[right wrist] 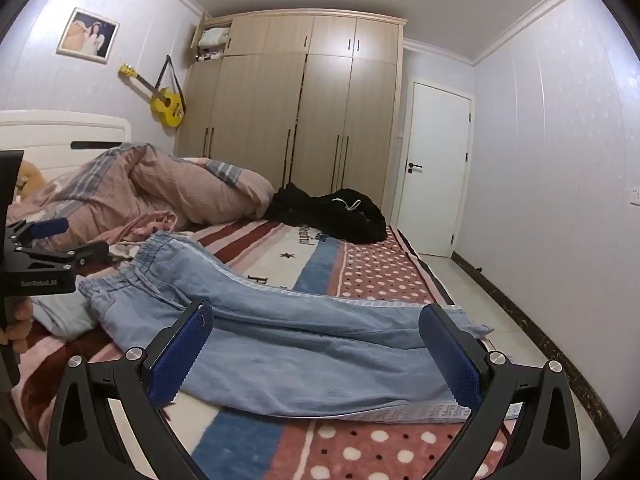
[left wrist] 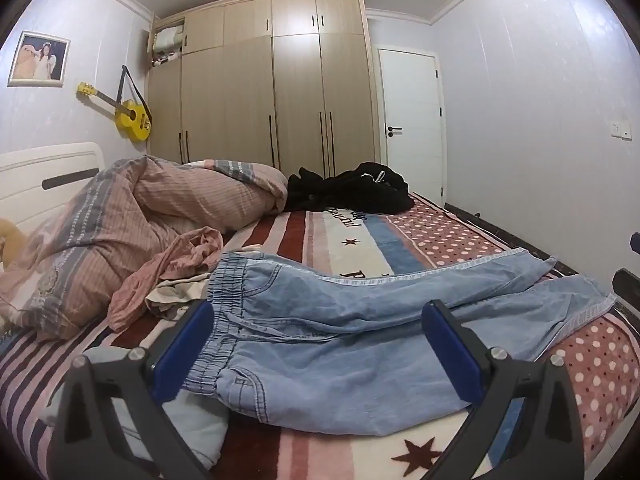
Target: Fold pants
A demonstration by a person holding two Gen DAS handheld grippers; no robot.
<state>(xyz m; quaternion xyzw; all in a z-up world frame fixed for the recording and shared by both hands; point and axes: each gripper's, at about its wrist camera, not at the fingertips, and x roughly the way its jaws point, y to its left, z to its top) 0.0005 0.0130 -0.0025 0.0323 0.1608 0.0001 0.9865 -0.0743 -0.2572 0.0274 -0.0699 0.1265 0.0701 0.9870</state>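
Note:
Light blue denim pants (left wrist: 340,320) lie spread across the bed, elastic waistband to the left and legs running right to the bed's edge. My left gripper (left wrist: 320,344) is open and empty, hovering above the waist and hip area. In the right wrist view the pants (right wrist: 288,340) lie the same way, and my right gripper (right wrist: 316,344) is open and empty above the lower legs near the cuffs. The left gripper (right wrist: 52,240) also shows at the left edge of that view, near the waistband.
A patterned blanket (left wrist: 360,240) with stripes, stars and dots covers the bed. A rumpled pink striped duvet (left wrist: 140,216) and a pink garment (left wrist: 176,264) lie left. Black clothes (left wrist: 352,192) sit at the far end. The floor (right wrist: 460,280) lies right of the bed.

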